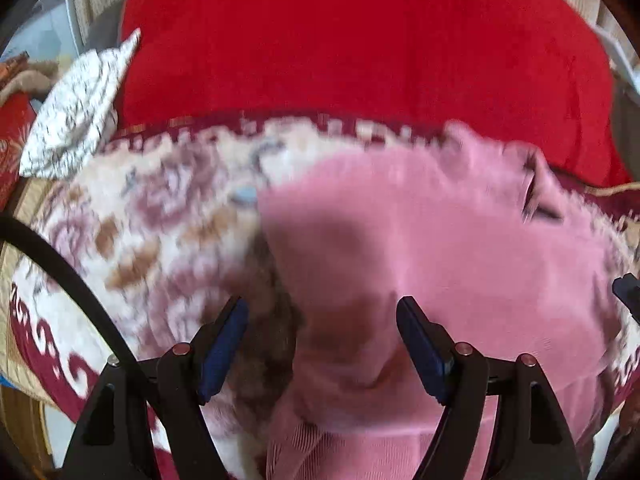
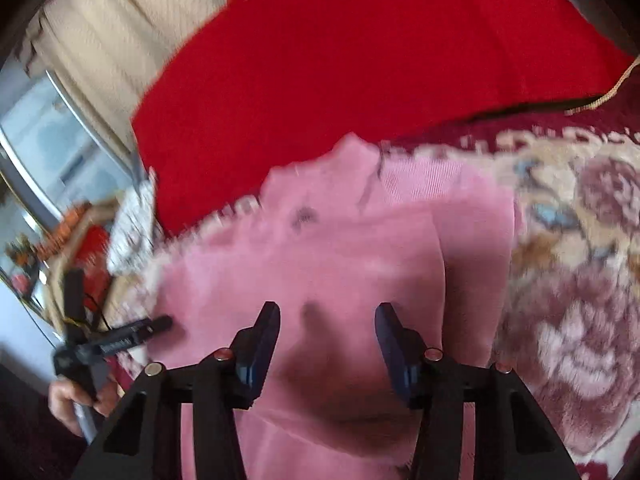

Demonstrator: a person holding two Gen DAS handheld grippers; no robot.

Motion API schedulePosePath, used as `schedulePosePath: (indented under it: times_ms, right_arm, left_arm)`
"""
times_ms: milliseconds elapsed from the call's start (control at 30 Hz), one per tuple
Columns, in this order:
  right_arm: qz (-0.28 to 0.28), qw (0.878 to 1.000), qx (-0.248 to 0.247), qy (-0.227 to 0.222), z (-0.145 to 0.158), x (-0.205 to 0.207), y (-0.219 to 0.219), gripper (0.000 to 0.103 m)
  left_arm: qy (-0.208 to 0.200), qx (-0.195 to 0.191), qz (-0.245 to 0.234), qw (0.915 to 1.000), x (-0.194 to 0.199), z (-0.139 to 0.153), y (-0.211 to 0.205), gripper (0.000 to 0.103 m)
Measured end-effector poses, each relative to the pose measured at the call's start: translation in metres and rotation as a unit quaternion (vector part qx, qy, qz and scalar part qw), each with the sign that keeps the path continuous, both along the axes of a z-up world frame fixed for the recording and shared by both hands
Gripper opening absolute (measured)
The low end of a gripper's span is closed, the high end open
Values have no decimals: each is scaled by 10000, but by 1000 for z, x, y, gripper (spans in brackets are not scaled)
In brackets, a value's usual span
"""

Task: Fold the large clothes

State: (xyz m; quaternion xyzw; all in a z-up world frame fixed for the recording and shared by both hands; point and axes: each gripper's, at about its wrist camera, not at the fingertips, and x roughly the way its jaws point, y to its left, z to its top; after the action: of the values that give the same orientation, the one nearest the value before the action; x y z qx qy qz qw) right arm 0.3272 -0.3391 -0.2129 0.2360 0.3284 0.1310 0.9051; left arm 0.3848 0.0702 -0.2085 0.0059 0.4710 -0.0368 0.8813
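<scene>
A pink ribbed garment (image 1: 440, 240) lies spread on a floral blanket (image 1: 152, 216), blurred by motion. In the left wrist view my left gripper (image 1: 320, 312) hangs open just above the garment's left edge, with pink cloth and blanket showing between its blue pads (image 1: 224, 344). The right wrist view shows the same pink garment (image 2: 340, 240), and my right gripper (image 2: 328, 312) is open over its middle, pads apart, nothing pinched. At the left of that view a hand (image 2: 68, 400) holds the black frame of the other tool.
A large red cushion (image 1: 360, 40) backs the blanket. A white patterned cloth (image 1: 80, 108) lies at the far left. The floral blanket (image 2: 568, 280) extends right of the garment. Beige fabric (image 2: 112, 40) and a glass-fronted cabinet (image 2: 44, 152) stand left.
</scene>
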Motion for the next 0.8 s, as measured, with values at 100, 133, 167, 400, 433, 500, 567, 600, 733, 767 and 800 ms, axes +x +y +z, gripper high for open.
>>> schedulePosePath:
  times_ms: [100, 133, 167, 400, 433, 500, 567, 600, 733, 767, 800]
  right_arm:
    - [-44, 9999, -90, -3, 8, 15, 1, 54]
    - [-52, 9999, -70, 72, 5, 23, 1, 54]
    - [-31, 9997, -34, 244, 0, 31, 2, 54]
    - [220, 9969, -360, 669, -13, 40, 11, 54]
    - [269, 9977, -307, 549, -9, 32, 9, 55]
    - [313, 9988, -225, 307, -2, 17, 4, 60]
    - [369, 9987, -211, 272, -4, 12, 8, 63]
    - [446, 9976, -273, 444, -12, 14, 12, 66]
    - [498, 9944, -759, 548, -18, 10, 27, 66]
    - [566, 9940, -734, 578, -14, 6, 28, 66]
    - [690, 9944, -597, 529, -11, -3, 27, 67]
  left_arm:
    - [-230, 63, 129, 9996, 18, 8, -4, 78]
    - [-210, 105, 169, 9996, 24, 6, -6, 78]
    - [-86, 162, 193, 9996, 33, -3, -7, 78]
    - [473, 46, 196, 9987, 31, -25, -2, 79]
    - [353, 43, 155, 9992, 24, -19, 1, 79]
    - [69, 47, 115, 9999, 9, -9, 4, 79]
    - [-47, 191, 43, 9998, 0, -9, 4, 79]
    - [121, 351, -28, 9993, -1, -17, 2, 79]
    - [320, 20, 22, 9995, -15, -20, 10, 79]
    - [289, -95, 17, 9995, -22, -15, 13, 79]
    - [192, -209, -36, 9996, -32, -11, 17, 79]
